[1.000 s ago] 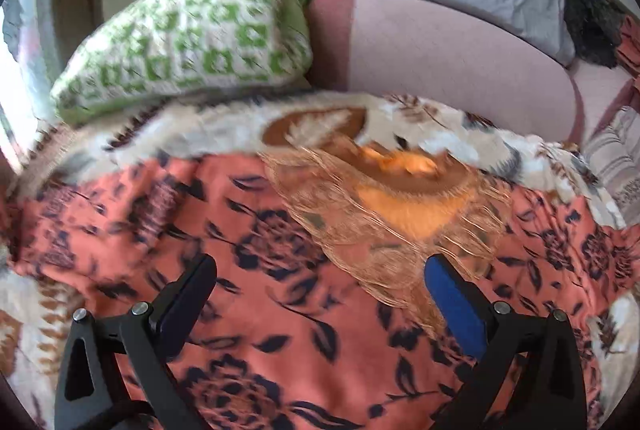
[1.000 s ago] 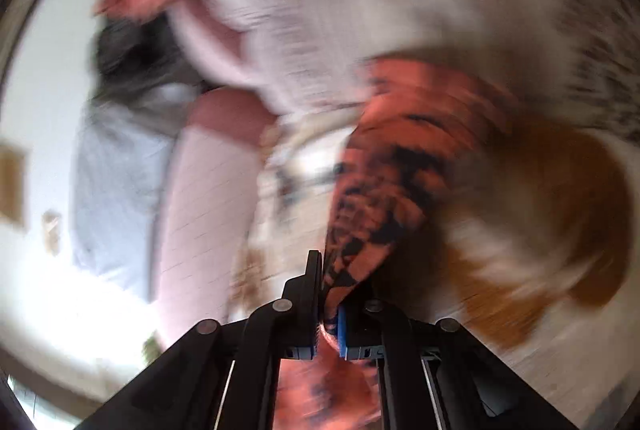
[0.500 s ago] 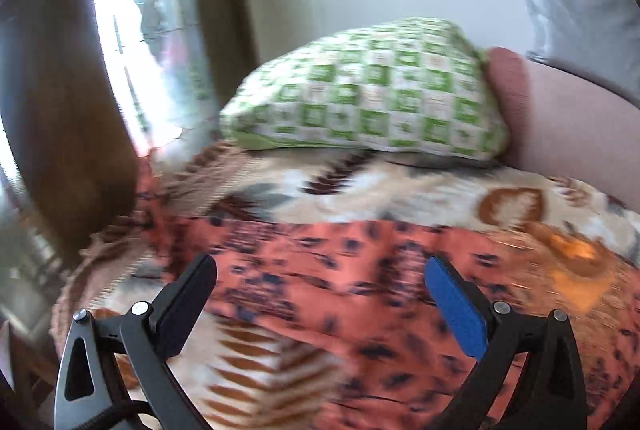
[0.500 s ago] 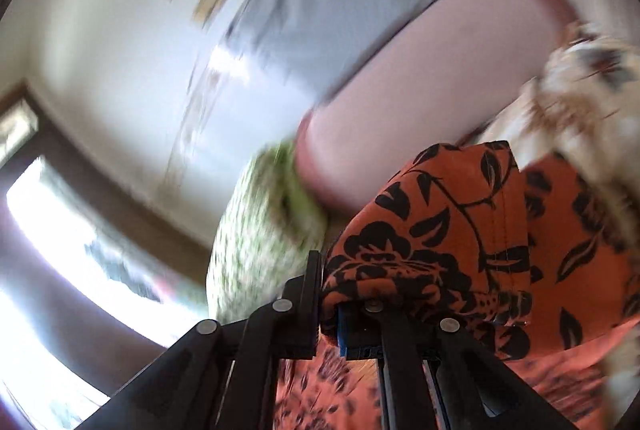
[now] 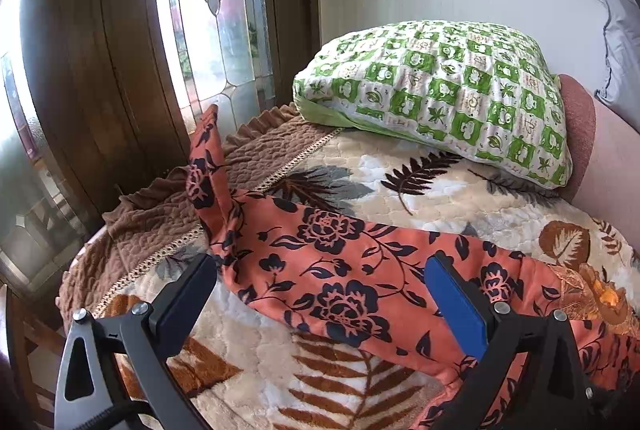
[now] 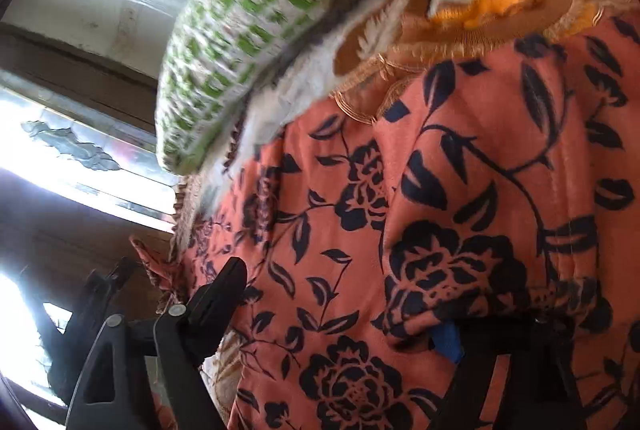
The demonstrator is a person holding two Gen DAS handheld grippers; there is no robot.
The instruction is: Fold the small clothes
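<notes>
Both claws stand wide: left claw (image 5: 320,294) empty, right claw (image 6: 344,314) just opened (cloth drapes one finger), so orange floral garment (image 5: 340,270) may snag and unfold.

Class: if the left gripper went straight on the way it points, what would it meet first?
Most likely the orange floral garment, which lies on the blanket between and just beyond the left gripper; depth is uncertain.

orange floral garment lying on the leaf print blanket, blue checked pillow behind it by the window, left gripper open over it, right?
Not quite: the pillow is green and white checked, not blue, as the left wrist view shows. The rest holds: the orange floral garment lies on the leaf print blanket, and the left gripper is open over it.
</notes>
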